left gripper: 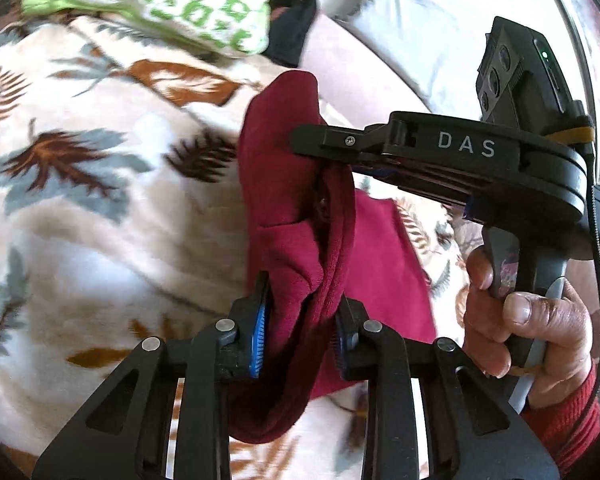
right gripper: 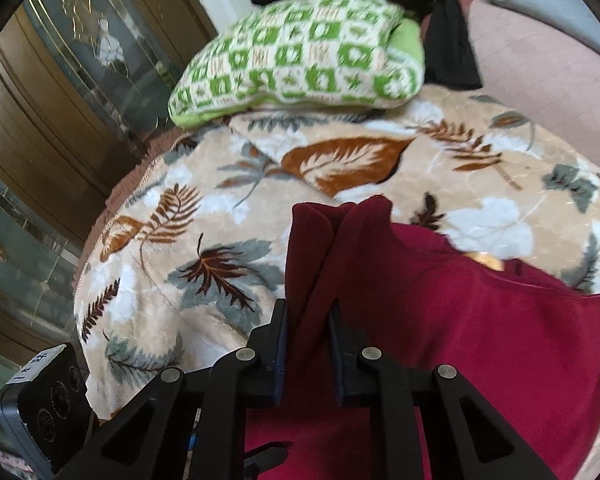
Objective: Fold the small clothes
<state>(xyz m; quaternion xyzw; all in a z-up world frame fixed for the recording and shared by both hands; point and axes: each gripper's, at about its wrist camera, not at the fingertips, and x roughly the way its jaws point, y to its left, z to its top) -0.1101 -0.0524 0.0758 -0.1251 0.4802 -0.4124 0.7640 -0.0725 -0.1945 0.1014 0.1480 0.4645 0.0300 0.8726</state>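
Observation:
A small dark red garment (left gripper: 284, 184) hangs bunched over a leaf-patterned blanket (left gripper: 100, 184). My left gripper (left gripper: 302, 308) is shut on a fold of the red garment at its lower edge. My right gripper (left gripper: 340, 152) comes in from the right, held by a hand (left gripper: 528, 320), and pinches the same garment higher up. In the right wrist view my right gripper (right gripper: 306, 320) is shut on a raised fold of the red garment (right gripper: 440, 320), whose rest spreads over the blanket (right gripper: 220, 208) to the right.
A green-and-white patterned pillow (right gripper: 300, 60) lies at the far end of the blanket, with a black cloth (right gripper: 440, 28) behind it. A pink sheet (right gripper: 540, 64) shows at the right. A wooden glass-front cabinet (right gripper: 60, 92) stands on the left.

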